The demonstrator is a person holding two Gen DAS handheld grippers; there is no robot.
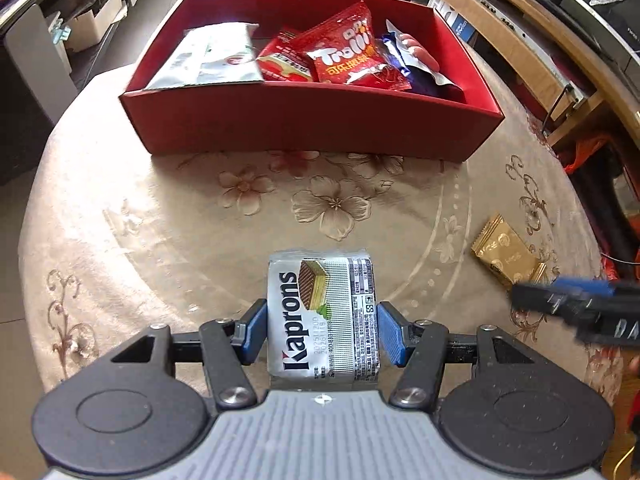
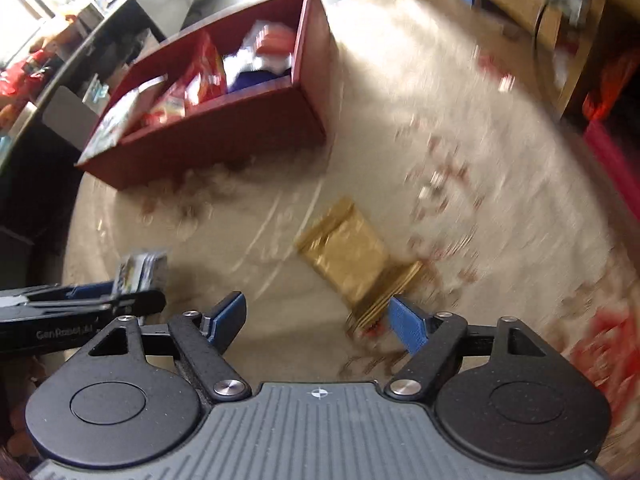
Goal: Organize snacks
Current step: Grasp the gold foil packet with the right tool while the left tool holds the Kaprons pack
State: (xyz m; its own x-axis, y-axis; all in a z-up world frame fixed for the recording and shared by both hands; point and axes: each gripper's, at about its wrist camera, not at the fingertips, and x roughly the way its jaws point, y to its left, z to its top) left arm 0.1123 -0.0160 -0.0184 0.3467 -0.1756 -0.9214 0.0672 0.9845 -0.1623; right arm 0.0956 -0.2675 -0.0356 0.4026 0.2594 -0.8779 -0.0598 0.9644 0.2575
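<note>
Nearest item, left wrist view: left gripper point(image 1: 322, 330), blue pads closed on the long sides of a Kaprons wafer pack point(image 1: 323, 316), pack held clear of the tablecloth point(image 1: 160, 220) and pointing toward the box; silver foil wrap, squarish and blocky; judged light, fairly stiff through the stacked wafers, brittle under a hard squeeze, foil likely slick; present hold across the flat sides looks sound.

Next item, right wrist view: right gripper point(image 2: 318, 318), jaws standing apart with nothing pressed between the pads; blurred frame; right pad just beside the crimped near end of a gold sachet point(image 2: 348, 254), which lies flat on the cloth ahead of the jaws.

Gold sachet, same item from the left view point(image 1: 506, 250): lying near the right edge of the table, well apart from the box; thin, flat, foil-wrapped; judged very light and pliable, contents unknown; low profile gives little to pinch, so the likeliest hold is across its narrow width at mid-body, pads brought down close to the cloth; crimped ends would probably fold or slip.

Far item: red box point(image 1: 312, 128), open-topped, at the far side of the table; contents a white-green pouch point(image 1: 216, 56) at left, a red Trolli bag point(image 1: 348, 52) in the middle, a dark blue packet point(image 1: 412, 68) at right; soft bags lean on one another.
</note>
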